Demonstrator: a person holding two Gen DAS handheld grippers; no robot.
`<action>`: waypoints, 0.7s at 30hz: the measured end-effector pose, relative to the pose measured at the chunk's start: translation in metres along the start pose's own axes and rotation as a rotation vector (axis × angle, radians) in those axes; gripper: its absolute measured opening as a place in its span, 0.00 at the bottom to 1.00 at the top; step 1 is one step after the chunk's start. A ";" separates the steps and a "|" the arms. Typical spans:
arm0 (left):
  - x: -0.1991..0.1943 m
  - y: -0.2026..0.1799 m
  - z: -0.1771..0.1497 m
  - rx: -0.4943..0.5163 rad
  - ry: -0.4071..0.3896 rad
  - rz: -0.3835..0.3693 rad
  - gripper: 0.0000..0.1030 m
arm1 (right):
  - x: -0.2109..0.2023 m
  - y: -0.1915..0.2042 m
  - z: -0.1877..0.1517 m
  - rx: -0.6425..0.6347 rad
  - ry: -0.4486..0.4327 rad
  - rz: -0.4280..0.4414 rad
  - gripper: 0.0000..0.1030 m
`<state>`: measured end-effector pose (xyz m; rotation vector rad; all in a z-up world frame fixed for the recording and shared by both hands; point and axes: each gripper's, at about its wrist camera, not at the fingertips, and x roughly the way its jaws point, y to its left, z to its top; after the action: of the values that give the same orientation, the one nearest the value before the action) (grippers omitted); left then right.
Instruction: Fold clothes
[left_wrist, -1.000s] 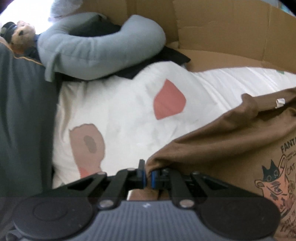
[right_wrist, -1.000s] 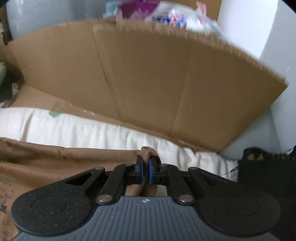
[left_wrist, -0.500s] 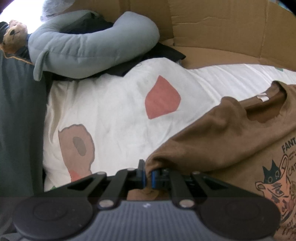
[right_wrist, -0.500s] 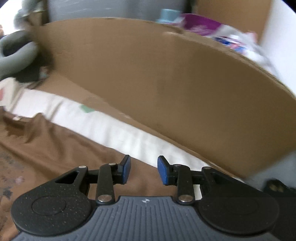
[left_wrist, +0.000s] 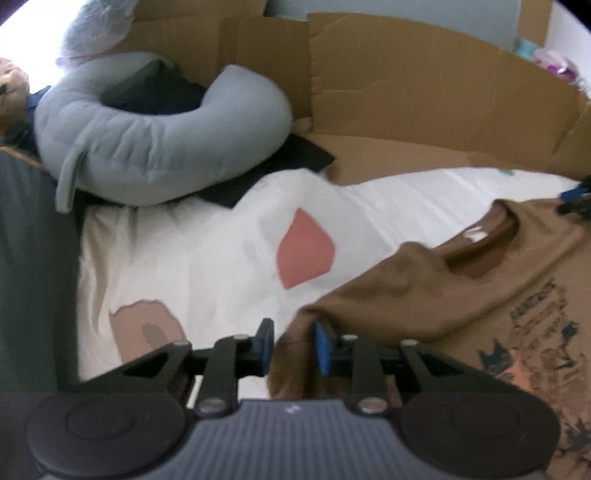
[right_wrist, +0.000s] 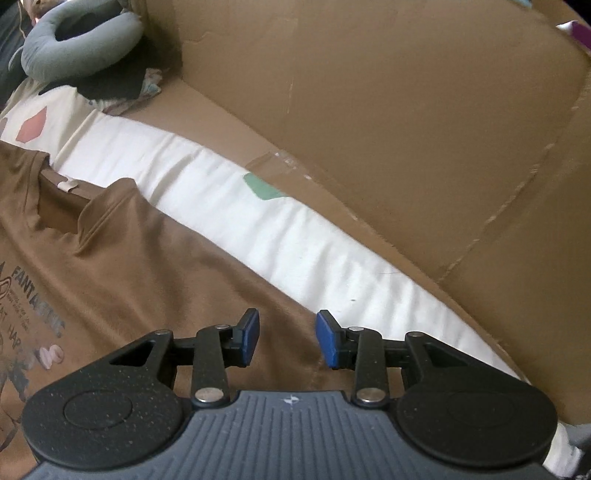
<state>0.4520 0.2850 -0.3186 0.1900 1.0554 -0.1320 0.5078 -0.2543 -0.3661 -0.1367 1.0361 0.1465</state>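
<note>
Left wrist view: the left gripper (left_wrist: 293, 345) fills the bottom of the frame with its blue pads parted, and a bunched sleeve edge of the brown T-shirt (left_wrist: 461, 295) lies loose in the gap between them. The shirt spreads from the lower centre to the right edge, collar up, its printed graphic at lower right. It lies on a white sheet (left_wrist: 207, 258) with a red patch. A grey curved pillow (left_wrist: 155, 155) sits at upper left, and cardboard panels (left_wrist: 424, 99) stand along the top.

Right wrist view: the right gripper (right_wrist: 287, 338) is released, its jaws wide apart above the shirt's shoulder. The brown T-shirt (right_wrist: 140, 258) lies flat across the lower left, neckline toward the upper left. The white sheet (right_wrist: 295, 236) runs diagonally beside it, and a cardboard wall (right_wrist: 406, 110) fills the upper right.
</note>
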 end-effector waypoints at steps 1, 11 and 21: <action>-0.001 0.001 0.003 0.004 -0.004 -0.008 0.31 | 0.003 0.000 0.001 0.000 0.003 0.000 0.41; 0.028 -0.010 0.023 0.012 -0.026 -0.005 0.34 | 0.018 0.007 0.016 -0.033 0.002 0.059 0.42; 0.074 -0.044 0.008 0.171 0.126 0.036 0.37 | 0.028 0.020 0.020 -0.189 0.067 0.053 0.44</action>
<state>0.4863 0.2393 -0.3832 0.3757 1.1661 -0.1793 0.5348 -0.2293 -0.3817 -0.2873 1.0920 0.2902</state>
